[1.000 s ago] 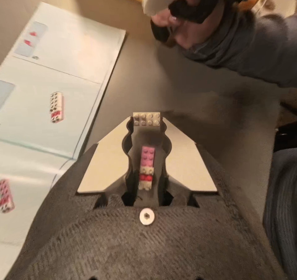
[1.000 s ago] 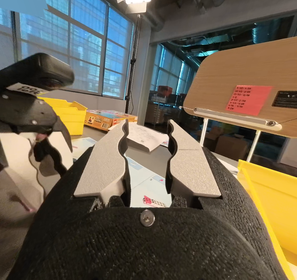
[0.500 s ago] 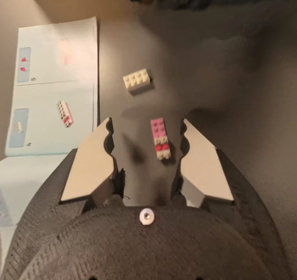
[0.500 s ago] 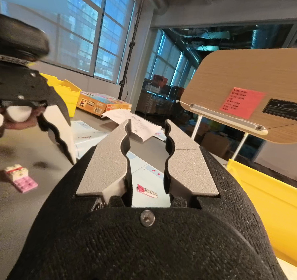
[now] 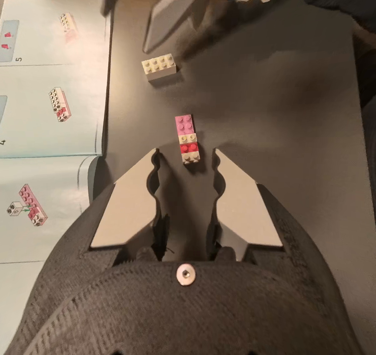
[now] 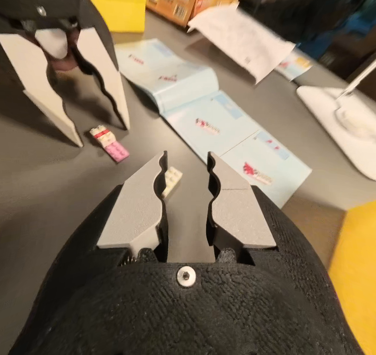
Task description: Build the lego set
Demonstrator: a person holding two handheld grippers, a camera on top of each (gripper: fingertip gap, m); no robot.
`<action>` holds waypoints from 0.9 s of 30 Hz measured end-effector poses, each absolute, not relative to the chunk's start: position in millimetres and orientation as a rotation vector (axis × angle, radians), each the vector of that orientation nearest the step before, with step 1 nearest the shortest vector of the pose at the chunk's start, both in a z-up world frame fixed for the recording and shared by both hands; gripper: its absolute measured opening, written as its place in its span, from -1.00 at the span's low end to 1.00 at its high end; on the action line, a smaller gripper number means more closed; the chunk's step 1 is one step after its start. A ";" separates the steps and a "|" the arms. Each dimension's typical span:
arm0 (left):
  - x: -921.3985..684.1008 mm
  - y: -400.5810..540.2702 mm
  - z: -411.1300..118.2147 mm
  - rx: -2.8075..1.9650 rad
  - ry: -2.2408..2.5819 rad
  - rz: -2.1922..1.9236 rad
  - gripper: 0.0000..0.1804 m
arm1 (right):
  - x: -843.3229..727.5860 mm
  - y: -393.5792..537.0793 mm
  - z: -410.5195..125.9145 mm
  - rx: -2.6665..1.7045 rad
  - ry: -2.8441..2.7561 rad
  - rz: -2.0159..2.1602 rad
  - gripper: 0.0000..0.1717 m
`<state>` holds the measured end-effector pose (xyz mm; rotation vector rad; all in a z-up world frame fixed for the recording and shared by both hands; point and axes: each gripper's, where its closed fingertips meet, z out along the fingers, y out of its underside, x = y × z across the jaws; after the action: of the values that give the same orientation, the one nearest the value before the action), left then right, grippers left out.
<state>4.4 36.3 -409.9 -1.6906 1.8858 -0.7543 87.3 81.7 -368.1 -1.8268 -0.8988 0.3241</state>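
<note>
While spread and bare, both tongs: left tongs (image 5: 186, 151) straddling brick stack (image 5: 187, 138), right tongs (image 6: 186, 155) over cream brick (image 6: 172, 179).

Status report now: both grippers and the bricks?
Left gripper open, striped brick stack at its fingertips. Right gripper open over cream brick. Nothing blocking.

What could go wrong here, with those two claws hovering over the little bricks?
1. The left gripper has open fingers straddling the near end of the small pink, cream and red stack; a skewed close might push it aside rather than grip it.
2. The right gripper is open above the loose cream brick, which lies off-centre near one finger, so it may get nudged.
3. Both grippers work close together and could bump.
</note>
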 end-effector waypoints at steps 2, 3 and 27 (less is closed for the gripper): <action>4.3 38.7 -409.8 -1.709 1.880 -0.740 -0.47 | 83.5 74.4 -372.9 -1.871 -0.899 0.361 -0.57; 4.4 39.4 -409.8 -1.712 1.876 -0.738 -0.48 | 82.2 72.9 -373.3 -1.883 -0.883 0.361 -0.57; 8.1 36.9 -409.0 -1.637 1.855 -0.830 -0.67 | 39.3 40.9 -391.3 -1.811 -1.342 0.666 -0.82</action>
<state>8.1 36.9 -409.0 -1.6366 1.8550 -0.8298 39.3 40.9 -391.3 -1.8111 -1.3423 0.6661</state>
